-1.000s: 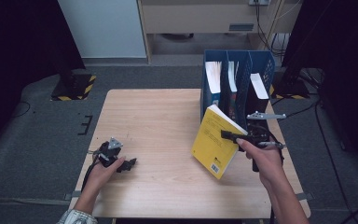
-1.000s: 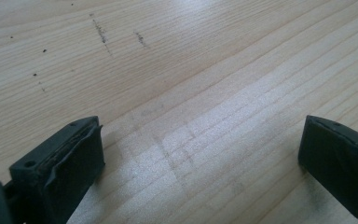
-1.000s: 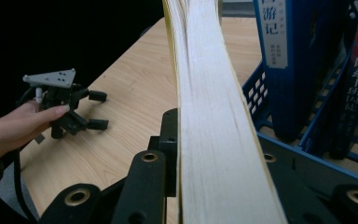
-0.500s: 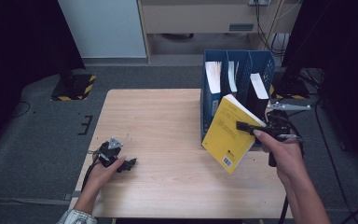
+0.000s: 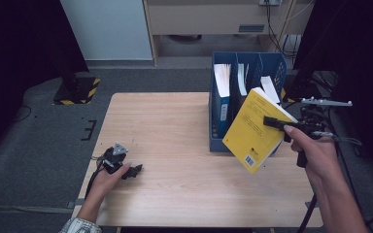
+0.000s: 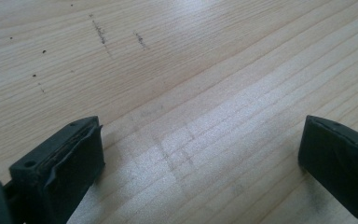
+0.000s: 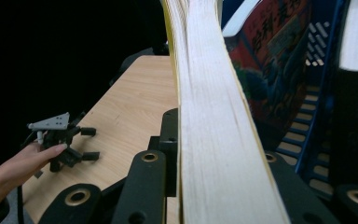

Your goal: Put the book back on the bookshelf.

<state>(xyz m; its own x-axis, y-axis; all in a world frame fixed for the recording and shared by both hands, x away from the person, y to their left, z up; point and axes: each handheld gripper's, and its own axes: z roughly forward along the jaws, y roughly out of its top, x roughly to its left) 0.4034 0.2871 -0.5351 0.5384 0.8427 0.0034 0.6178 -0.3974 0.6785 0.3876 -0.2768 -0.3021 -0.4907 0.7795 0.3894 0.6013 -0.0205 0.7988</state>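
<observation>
A thick yellow book (image 5: 251,132) hangs tilted in the air at the right, just in front of the blue file holder (image 5: 215,141). My right gripper (image 5: 273,121) is shut on its upper right edge. In the right gripper view the book's white page block (image 7: 214,140) runs up between the jaws of my right gripper (image 7: 209,156). My left gripper (image 5: 135,169) lies on the wooden table (image 5: 175,121) near its front left corner, held by a hand. Its jaws stand wide apart over bare wood in the left gripper view (image 6: 200,154), and it also appears far off (image 7: 86,144).
The file holder has three slots with books and papers standing in them; a colourful cover (image 7: 279,70) is close behind the yellow book. A black-and-yellow striped base (image 5: 75,91) sits on the floor at the left. Cables (image 5: 340,141) trail at the right.
My right gripper has risen and moved right and back with the yellow book, from the table's front right up to the file holder. The left gripper has stayed still.
</observation>
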